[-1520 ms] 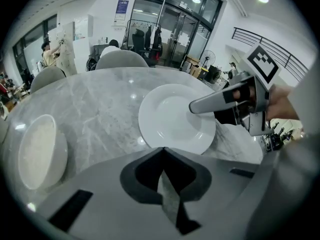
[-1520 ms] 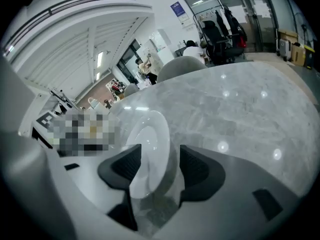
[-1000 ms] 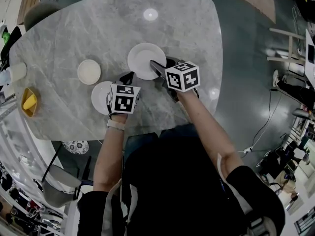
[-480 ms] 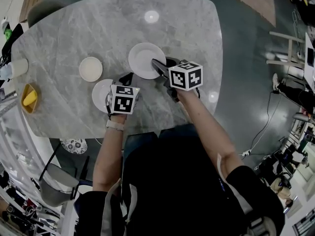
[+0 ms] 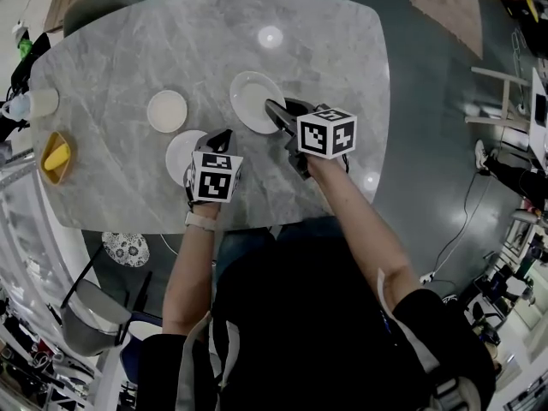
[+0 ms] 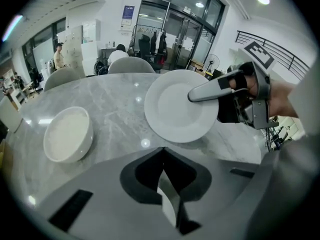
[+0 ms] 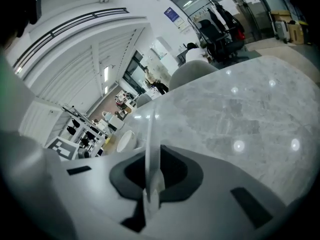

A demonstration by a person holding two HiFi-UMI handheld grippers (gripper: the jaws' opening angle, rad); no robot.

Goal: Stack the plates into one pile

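Three pieces of white crockery lie on the grey marble table (image 5: 128,50). My right gripper (image 5: 274,111) is shut on the near rim of the largest plate (image 5: 251,99), which is tilted and lifted off the table. In the right gripper view that plate's rim (image 7: 149,149) stands edge-on between the jaws of the right gripper (image 7: 150,180). My left gripper (image 5: 214,142) is shut on the right rim of a smaller white plate (image 5: 181,154); a thin white edge (image 6: 169,204) shows between its jaws. A cream bowl (image 5: 167,110) (image 6: 67,134) sits alone to the left.
A yellow dish (image 5: 56,157) and a pale cup (image 5: 43,101) stand at the table's left edge. Grey chairs (image 5: 94,7) are at the far side, and another chair (image 5: 94,315) stands near the table's front left edge.
The right gripper's jaws have closed on the large plate's rim and lifted it a little. The left gripper has shifted slightly with its plate.
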